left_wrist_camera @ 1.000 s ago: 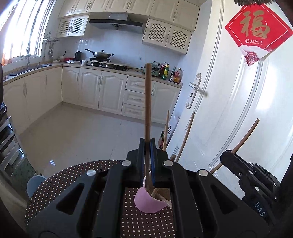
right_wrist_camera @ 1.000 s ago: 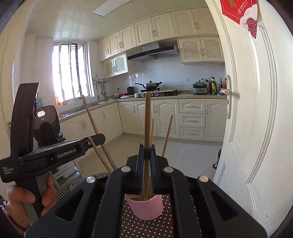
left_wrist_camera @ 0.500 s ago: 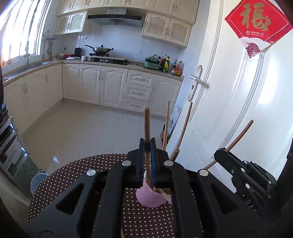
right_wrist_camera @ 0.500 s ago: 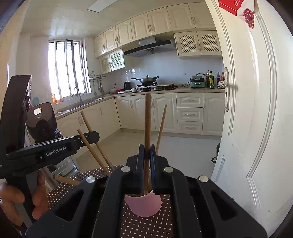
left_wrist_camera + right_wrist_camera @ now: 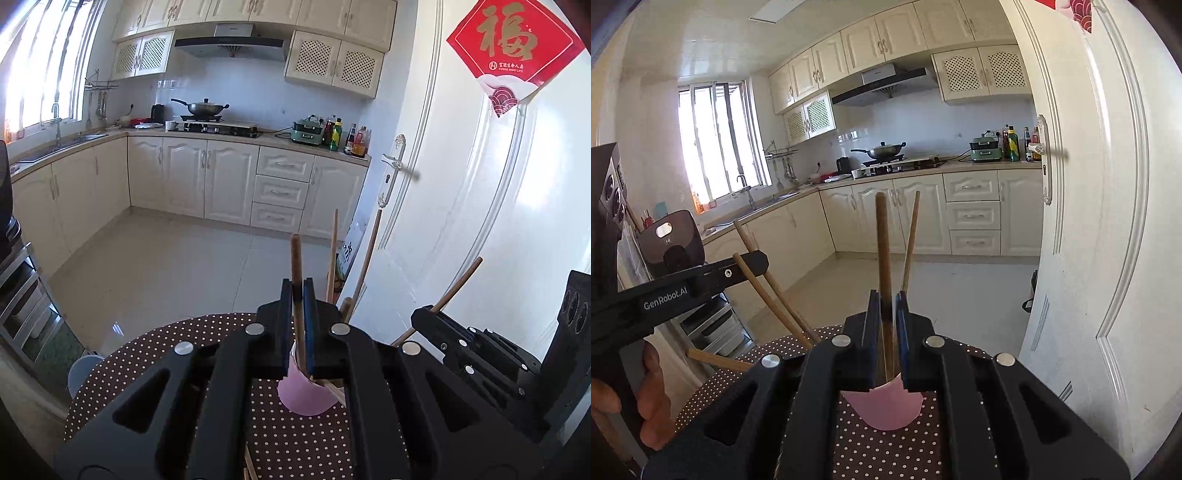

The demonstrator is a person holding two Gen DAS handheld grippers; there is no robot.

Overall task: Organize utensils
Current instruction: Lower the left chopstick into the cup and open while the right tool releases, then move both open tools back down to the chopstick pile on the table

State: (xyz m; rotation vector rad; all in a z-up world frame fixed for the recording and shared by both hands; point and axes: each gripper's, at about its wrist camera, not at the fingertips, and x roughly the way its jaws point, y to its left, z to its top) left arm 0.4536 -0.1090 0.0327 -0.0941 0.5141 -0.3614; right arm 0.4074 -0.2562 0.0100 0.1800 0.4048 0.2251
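Note:
A pink cup (image 5: 306,395) stands on the round dotted table (image 5: 177,343) and holds several wooden sticks (image 5: 365,258). My left gripper (image 5: 297,291) is shut on a wooden stick (image 5: 295,258) whose lower end goes into the cup. My right gripper (image 5: 885,301) is shut on another wooden stick (image 5: 882,240), also reaching down into the pink cup (image 5: 886,406). Each gripper shows in the other's view, the right one (image 5: 432,317) to the right and the left one (image 5: 753,260) to the left.
A white door (image 5: 498,221) stands close on the right of the table. A loose stick (image 5: 716,360) lies at the table's left edge. Kitchen cabinets (image 5: 207,177) and tiled floor (image 5: 166,266) lie beyond. A pale stool (image 5: 79,369) sits below the table's left edge.
Both held sticks have gone lower into the pink cup, so less of each stands above the jaws. Both grippers have come down towards the cup.

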